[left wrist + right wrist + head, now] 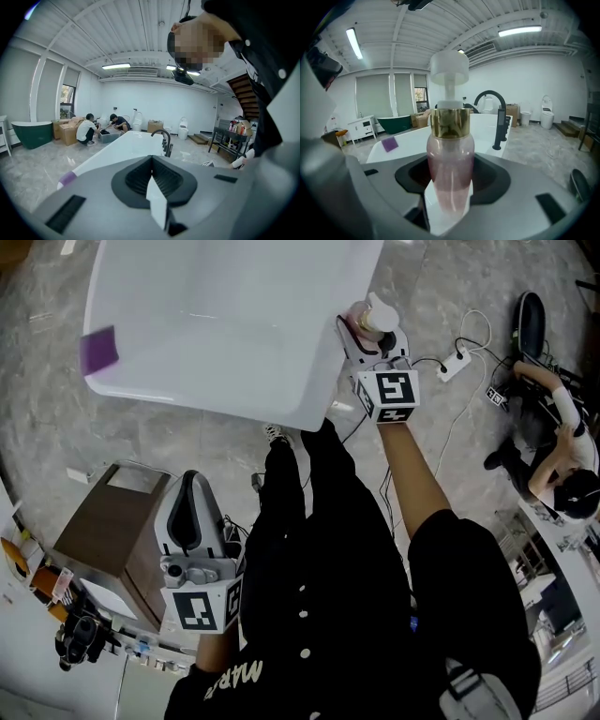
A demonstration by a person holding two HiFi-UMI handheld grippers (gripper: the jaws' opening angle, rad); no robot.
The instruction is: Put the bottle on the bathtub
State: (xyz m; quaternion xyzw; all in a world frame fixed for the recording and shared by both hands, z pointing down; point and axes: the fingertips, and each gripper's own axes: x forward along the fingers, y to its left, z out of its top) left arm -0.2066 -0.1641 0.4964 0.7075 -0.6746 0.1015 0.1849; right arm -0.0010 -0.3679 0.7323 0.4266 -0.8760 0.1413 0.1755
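A pink bottle [450,168] with a gold collar and a white pump head stands upright between the jaws of my right gripper [450,208], which is shut on it. In the head view the bottle [368,321] and right gripper [373,337] are at the near right corner of the white bathtub [225,334]. The tub [487,123] lies just beyond the bottle, with a black faucet [498,118] on it. My left gripper [190,487] hangs low at the left, away from the tub. Its jaws [154,190] are shut with nothing between them.
A purple block [98,350] lies on the tub's left rim. A wooden cabinet [105,540] stands next to my left gripper. A power strip [454,364] and cables lie on the floor at the right, near a seated person [555,451]. Two people [101,127] crouch by boxes far off.
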